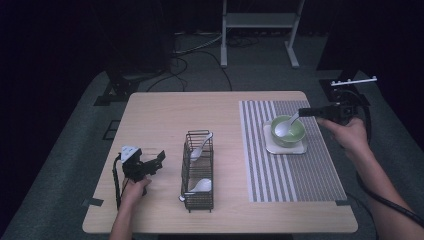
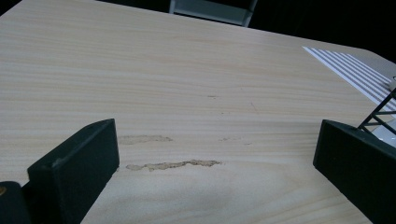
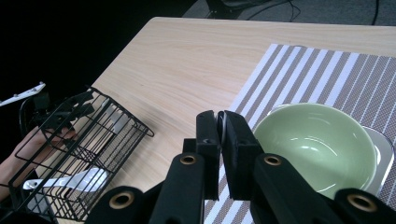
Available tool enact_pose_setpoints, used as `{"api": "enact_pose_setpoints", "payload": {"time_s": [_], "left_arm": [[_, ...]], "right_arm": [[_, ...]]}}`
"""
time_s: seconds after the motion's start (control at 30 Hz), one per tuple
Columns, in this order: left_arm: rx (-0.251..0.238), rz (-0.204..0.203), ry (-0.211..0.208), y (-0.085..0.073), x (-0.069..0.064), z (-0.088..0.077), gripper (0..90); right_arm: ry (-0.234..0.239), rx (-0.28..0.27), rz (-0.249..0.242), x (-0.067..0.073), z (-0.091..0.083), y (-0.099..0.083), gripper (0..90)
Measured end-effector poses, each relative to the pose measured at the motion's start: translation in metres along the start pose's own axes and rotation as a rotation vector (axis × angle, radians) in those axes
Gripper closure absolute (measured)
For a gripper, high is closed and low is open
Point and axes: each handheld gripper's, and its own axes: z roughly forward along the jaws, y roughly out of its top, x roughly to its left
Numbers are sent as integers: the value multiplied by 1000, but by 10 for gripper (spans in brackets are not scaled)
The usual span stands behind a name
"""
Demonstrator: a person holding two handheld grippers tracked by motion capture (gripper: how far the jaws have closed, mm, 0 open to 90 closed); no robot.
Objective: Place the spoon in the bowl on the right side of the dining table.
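A pale green bowl (image 1: 291,134) sits on a white square coaster (image 1: 300,148) on the striped placemat (image 1: 280,175). My right gripper (image 1: 302,113) hovers at the bowl's far right rim, shut on the handle of a white spoon (image 1: 285,129) whose scoop lies inside the bowl. In the right gripper view the right gripper (image 3: 222,123) pinches a thin pale edge, with the green bowl (image 3: 317,144) just beyond. My left gripper (image 1: 159,163) rests low at the table's left, open, and in its own view the left gripper (image 2: 217,140) has bare wood between the jaws.
A black wire basket (image 1: 186,170) stands mid-table with two white spoons (image 1: 201,186) inside; the wire basket (image 3: 116,140) and the basket's corner (image 2: 380,112) also show close by. The far half of the wooden table (image 1: 190,110) is bare.
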Motion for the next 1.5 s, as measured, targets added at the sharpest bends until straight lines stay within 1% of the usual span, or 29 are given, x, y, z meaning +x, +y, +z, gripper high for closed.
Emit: {"api": "enact_pose_setpoints", "payload": {"time_s": [0.17, 0.27, 0.5, 0.73, 0.83, 0.97, 1.23, 1.5], "left_arm": [[-3, 1, 0, 0, 0, 0, 0], [-3, 3, 1, 0, 0, 0, 0], [-2, 2, 1, 0, 0, 0, 0], [-3, 3, 1, 0, 0, 0, 0], [-2, 2, 1, 0, 0, 0, 0], [0, 7, 2, 0, 0, 0, 0], [0, 1, 0, 0, 0, 0, 0], [1, 1, 1, 0, 0, 0, 0]], "right_arm": [[-7, 0, 11, -5, 1, -3, 852], [-22, 3, 9, -7, 2, -2, 851], [-47, 5, 19, -13, 2, -1, 851], [-70, 12, 49, -24, 4, -3, 851], [-73, 11, 56, -27, 5, -4, 851], [-80, 11, 67, -30, 5, -5, 851], [-92, 10, 74, -35, 8, -6, 851], [-102, 25, 75, -38, 14, -6, 851]]}}
